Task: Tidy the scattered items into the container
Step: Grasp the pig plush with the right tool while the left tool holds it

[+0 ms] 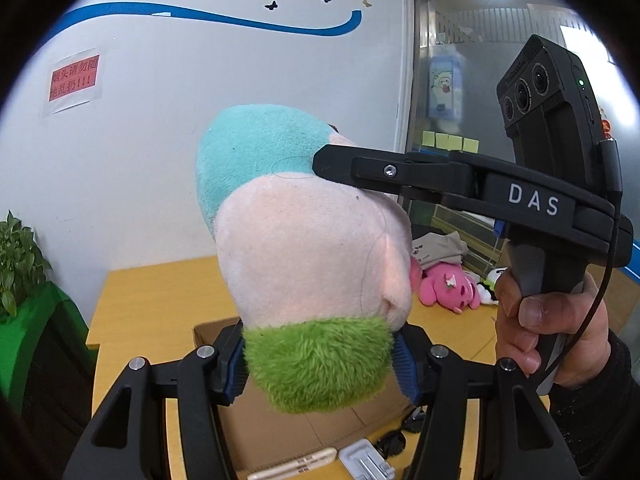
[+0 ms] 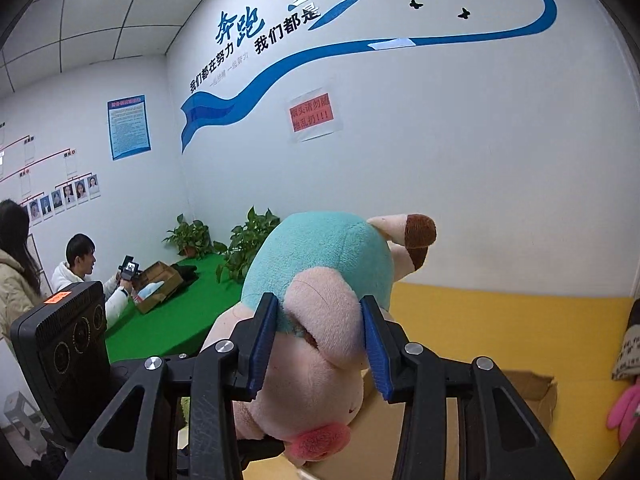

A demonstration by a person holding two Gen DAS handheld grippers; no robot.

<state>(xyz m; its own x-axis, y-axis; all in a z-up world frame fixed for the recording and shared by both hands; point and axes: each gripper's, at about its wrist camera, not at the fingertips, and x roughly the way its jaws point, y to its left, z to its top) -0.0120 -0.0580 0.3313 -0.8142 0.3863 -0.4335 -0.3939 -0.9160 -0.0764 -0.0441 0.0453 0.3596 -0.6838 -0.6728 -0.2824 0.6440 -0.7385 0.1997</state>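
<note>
A plush pig [image 1: 300,248] with a pink head, a teal back and a green fuzzy end hangs in the air between both grippers. My left gripper [image 1: 318,356] is shut on the green fuzzy end, its blue pads pressing in from both sides. In the right wrist view my right gripper [image 2: 320,340] is shut on a pink flap of the plush pig [image 2: 320,256]. From the left wrist view one of its black fingers [image 1: 384,172] lies across the toy's upper side. An open cardboard box [image 1: 272,432] sits on the yellow table directly under the toy, and its flap [image 2: 532,396] shows in the right view too.
On the yellow table [image 1: 160,292] lie a pink plush [image 1: 444,288], folded cloth [image 1: 440,248], sunglasses [image 1: 394,442] and small white items [image 1: 364,460] beside the box. Potted plants [image 1: 16,260] stand left. Two people [image 2: 80,272] are at a green table farther left.
</note>
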